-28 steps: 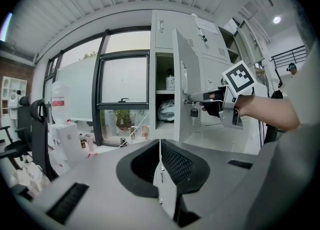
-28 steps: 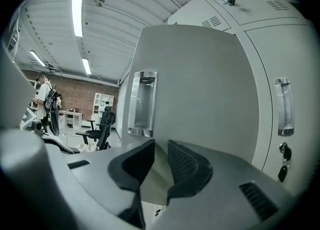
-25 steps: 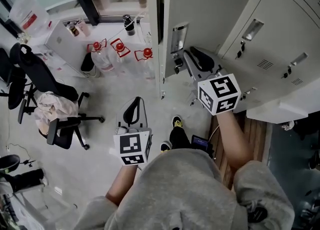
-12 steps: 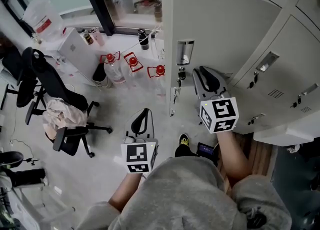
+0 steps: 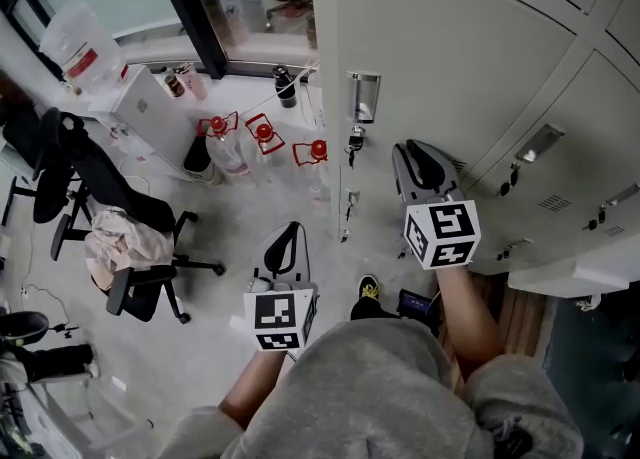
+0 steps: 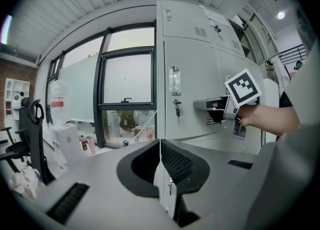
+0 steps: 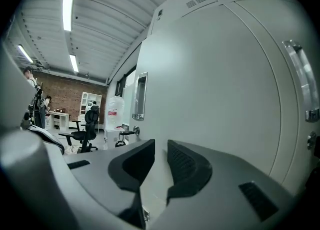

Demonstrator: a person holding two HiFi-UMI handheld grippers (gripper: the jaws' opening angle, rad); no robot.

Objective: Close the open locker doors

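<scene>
The right tongs (image 7: pixel 160 160) have two black, bumpy jaws held a little apart, with nothing between them. Their tips are right up at the big locker door (image 5: pixel 440 57). The door is flat, smooth, pale grey metal. The left tongs (image 6: pixel 160 146) are pinched together and empty, off to the right tongs' left, away from the door. Past the right tongs, a shiny long handle (image 5: pixel 363 97) and a small key (image 5: pixel 352 139) sit near the door's edge.

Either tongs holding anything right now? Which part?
Nothing is held. The left tongs are shut with nothing between them. The right tongs stand slightly apart, empty, facing the flat front of the locker door.
</scene>
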